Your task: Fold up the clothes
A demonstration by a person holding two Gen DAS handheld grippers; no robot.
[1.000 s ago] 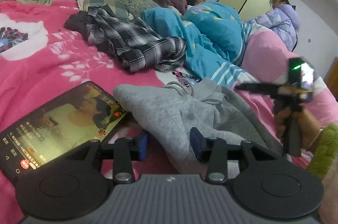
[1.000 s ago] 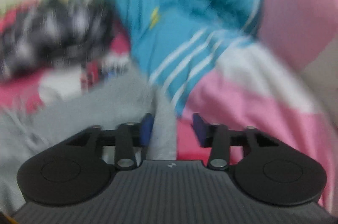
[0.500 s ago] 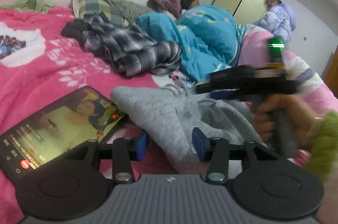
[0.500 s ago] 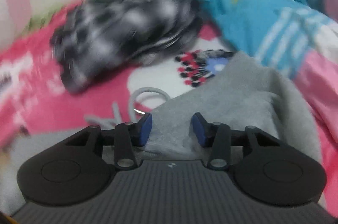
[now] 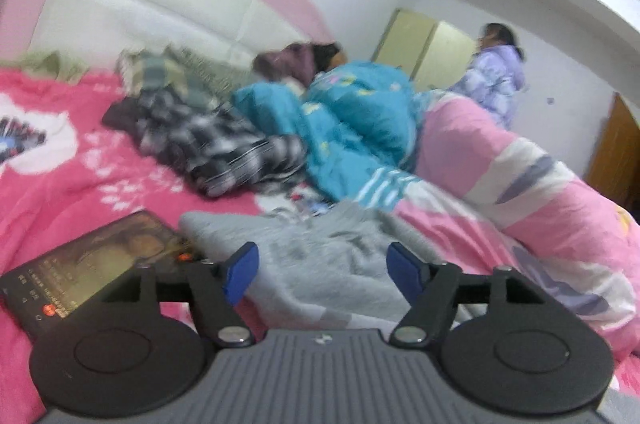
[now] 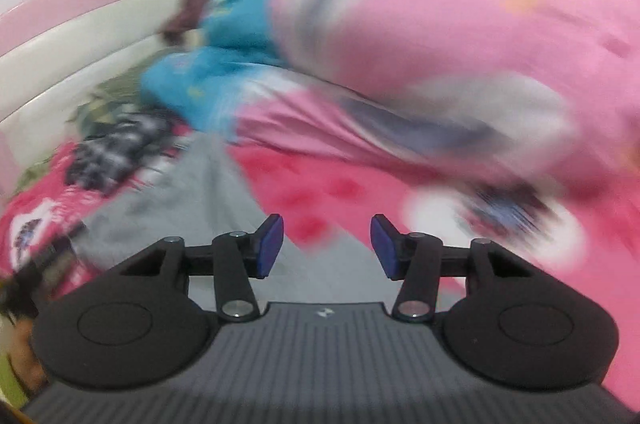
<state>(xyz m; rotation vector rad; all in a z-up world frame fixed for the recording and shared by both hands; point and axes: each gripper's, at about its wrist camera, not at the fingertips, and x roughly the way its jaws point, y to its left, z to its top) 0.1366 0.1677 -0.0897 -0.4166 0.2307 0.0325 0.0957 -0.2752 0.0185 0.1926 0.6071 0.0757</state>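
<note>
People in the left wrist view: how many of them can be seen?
2. One person lies at the head of the bed, mostly under the blue quilt. Another person, in a lilac jacket, is by the far wall. More could be hidden under the bedding.

Left hand-held gripper (image 5: 322, 270), black linkage arms, blue pads (image 5: 240, 270), silver screws, ribbed grey body
</note>
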